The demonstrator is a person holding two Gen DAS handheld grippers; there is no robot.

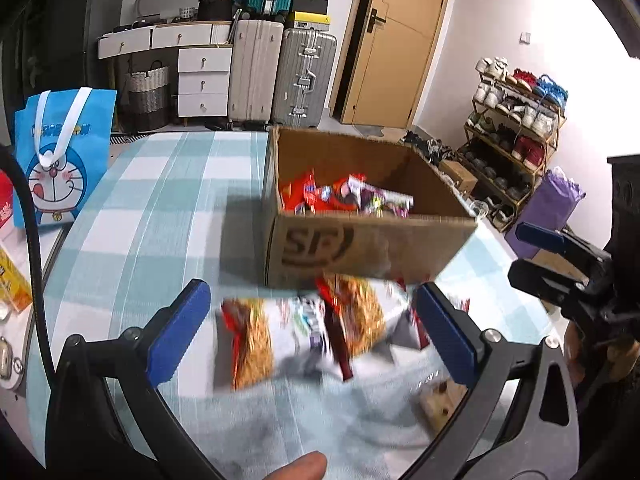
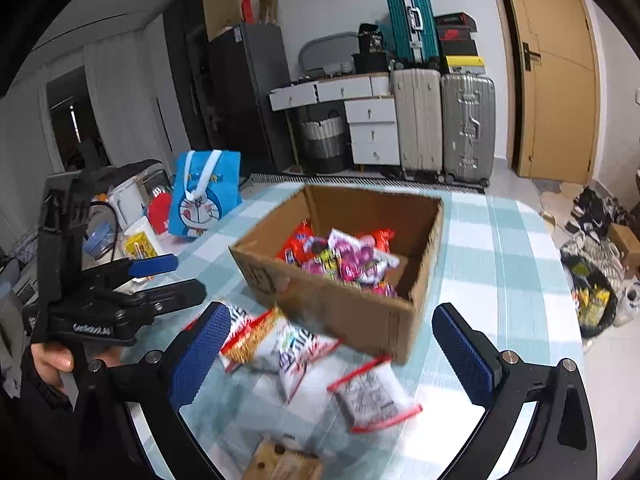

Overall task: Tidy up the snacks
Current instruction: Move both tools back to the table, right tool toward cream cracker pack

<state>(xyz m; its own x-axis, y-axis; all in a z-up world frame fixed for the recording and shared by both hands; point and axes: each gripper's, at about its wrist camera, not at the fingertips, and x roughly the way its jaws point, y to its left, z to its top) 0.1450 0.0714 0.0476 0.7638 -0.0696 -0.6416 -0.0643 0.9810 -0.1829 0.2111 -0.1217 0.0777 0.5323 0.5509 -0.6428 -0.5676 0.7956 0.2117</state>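
An open cardboard box [image 1: 372, 248] stands on the checked tablecloth and holds several red and pink snack packs [image 1: 344, 196]; it also shows in the right wrist view [image 2: 344, 304]. White and orange snack bags [image 1: 296, 332] lie on the cloth in front of the box, blurred. In the right wrist view they are the bags [image 2: 276, 344] and a red-edged bag [image 2: 372, 396]. My left gripper [image 1: 316, 332] is open above the bags, empty. My right gripper [image 2: 332, 356] is open above the bags, empty.
A blue Doraemon bag [image 1: 60, 156] stands at the table's left, with a yellow box [image 1: 12, 280] near it. A kettle and containers [image 2: 128, 208] crowd the left edge. Suitcases [image 2: 444, 124], drawers and a shoe rack [image 1: 516, 136] stand beyond the table.
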